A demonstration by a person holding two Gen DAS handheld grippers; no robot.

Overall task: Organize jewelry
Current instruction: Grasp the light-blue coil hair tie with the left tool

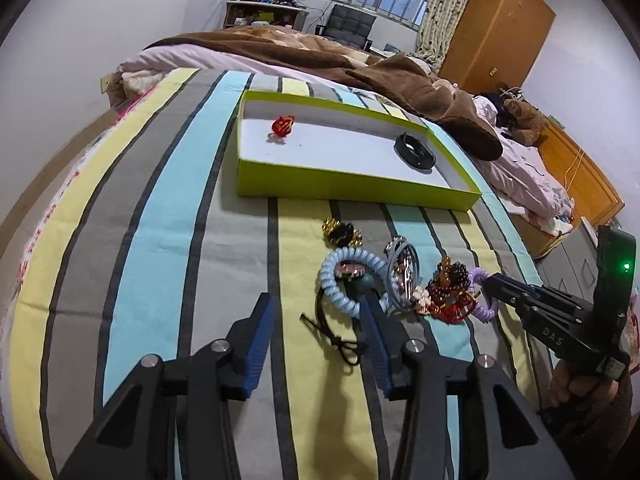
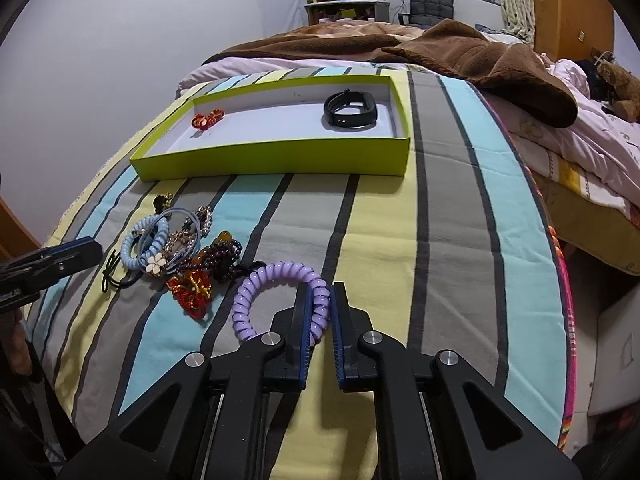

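Two pieces are already lodged in the green tray (image 2: 280,156) set on the striped bed (image 2: 448,216): a red knotted ornament (image 2: 207,119) near its far left corner and a black wristband (image 2: 351,110) toward its right end. The greater part of the jewelry is yet to be moved and lies heaped on the bed in front of the tray's near wall: a blue coil hair tie (image 1: 345,280), a black and gold piece (image 1: 342,232), grey hoops (image 1: 400,272), dark beads (image 2: 224,254), a red ornament (image 2: 191,290) and a thin black cord (image 1: 340,340). The purple coil hair tie (image 2: 280,296) is clamped between the right tongs (image 2: 321,308) at the heap's right edge, seemingly the next item for the tray. The left tongs (image 1: 320,316) are held apart, empty, over the heap's left side.
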